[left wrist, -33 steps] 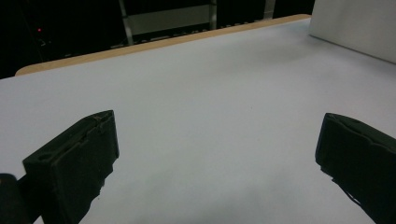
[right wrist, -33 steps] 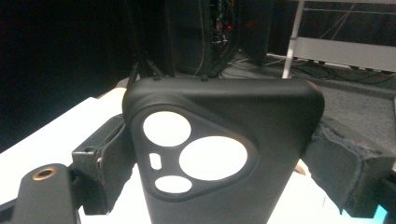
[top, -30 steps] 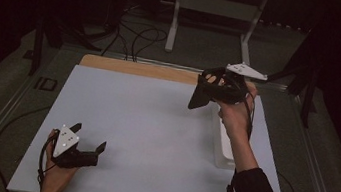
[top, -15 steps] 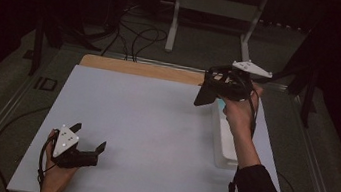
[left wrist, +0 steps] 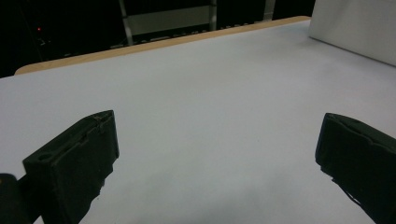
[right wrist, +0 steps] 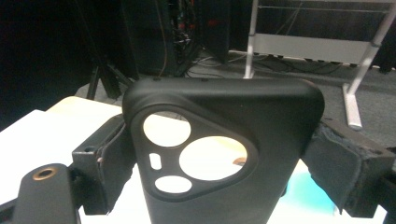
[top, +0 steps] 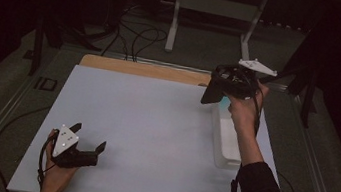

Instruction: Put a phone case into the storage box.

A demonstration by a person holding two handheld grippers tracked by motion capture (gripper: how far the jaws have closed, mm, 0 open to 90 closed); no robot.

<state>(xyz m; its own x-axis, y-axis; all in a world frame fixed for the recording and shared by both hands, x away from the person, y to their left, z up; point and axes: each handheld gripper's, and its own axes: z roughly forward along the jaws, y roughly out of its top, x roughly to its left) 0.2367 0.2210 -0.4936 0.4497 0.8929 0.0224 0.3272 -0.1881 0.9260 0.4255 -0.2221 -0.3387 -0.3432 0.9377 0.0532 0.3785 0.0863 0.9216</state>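
A black phone case [right wrist: 219, 154] is clamped by its edges in the right gripper [top: 225, 83], lifted at two o'clock above the tray [top: 225, 144], probably for placing. The left gripper [top: 82, 145] is rested at seven o'clock, jaws apart.

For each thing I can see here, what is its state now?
Phone case: upright, clamped between the right gripper's fingers, held above the table.
Right gripper: shut on the case.
Left gripper: open, holding nothing, low over the table.
Bin: on the table's right edge; contents unclear.
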